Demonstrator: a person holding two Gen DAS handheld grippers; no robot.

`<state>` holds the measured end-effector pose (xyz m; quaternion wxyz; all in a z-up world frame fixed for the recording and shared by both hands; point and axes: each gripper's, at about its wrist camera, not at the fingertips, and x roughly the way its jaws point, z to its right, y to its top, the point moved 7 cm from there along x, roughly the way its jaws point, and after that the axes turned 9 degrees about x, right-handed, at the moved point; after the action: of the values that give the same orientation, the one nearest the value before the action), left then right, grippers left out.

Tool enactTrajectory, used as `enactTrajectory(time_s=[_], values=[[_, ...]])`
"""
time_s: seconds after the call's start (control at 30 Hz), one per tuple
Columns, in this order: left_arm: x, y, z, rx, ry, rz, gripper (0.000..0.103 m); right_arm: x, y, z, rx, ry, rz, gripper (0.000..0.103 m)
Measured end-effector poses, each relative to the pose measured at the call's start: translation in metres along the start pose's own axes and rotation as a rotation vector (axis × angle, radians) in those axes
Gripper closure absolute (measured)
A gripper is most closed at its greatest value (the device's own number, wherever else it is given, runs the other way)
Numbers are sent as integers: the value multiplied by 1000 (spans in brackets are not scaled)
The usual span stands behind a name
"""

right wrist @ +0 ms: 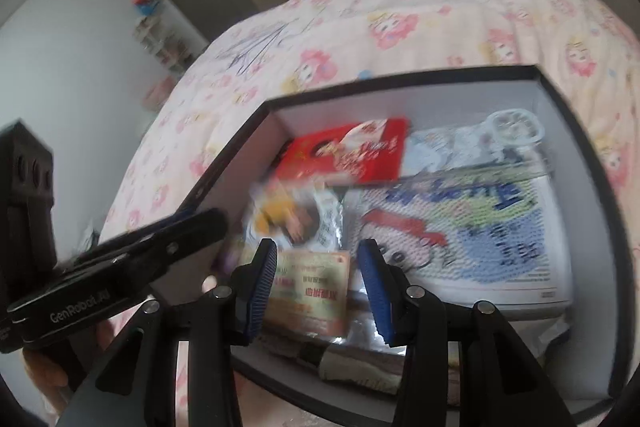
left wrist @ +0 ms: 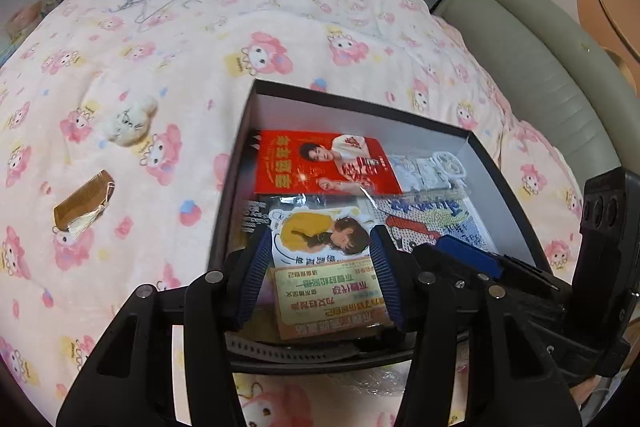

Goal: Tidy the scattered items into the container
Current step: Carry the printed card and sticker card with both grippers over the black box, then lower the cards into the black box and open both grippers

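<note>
Box (left wrist: 360, 107), black-rimmed, sits on the pink blanket (left wrist: 160, 39) and holds cards and packets. Left gripper (left wrist: 318, 275) hovers over its 6 o'clock edge, jaws released, nothing clamped. Right gripper (right wrist: 316, 283) hovers likewise, jaws apart and empty. Comb (left wrist: 82, 205) at 9 o'clock and plush toy (left wrist: 128, 121) at 10 o'clock lie outside.

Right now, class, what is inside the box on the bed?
The box holds a red card, a yellow photo card, a beige card, a bead picture and clear packets. The box floor beneath is mostly covered.
</note>
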<state>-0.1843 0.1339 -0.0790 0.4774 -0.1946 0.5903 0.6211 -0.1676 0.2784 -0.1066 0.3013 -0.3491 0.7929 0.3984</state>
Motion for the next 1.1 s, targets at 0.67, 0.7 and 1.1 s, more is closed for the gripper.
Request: enactTrajectory(time_s=[0.67,0.7,1.1], values=[[-83,-40,-2,3,-42,198,52,-46,-32,-63,-199,-131,165,63],[-86,-41,-5,0,-47,205,52,-48,-33,-67,-207,-129,169,63],[-126,-68,-43,-57,-23,254,52,-47,-60,-122,-322,-117,173,63]])
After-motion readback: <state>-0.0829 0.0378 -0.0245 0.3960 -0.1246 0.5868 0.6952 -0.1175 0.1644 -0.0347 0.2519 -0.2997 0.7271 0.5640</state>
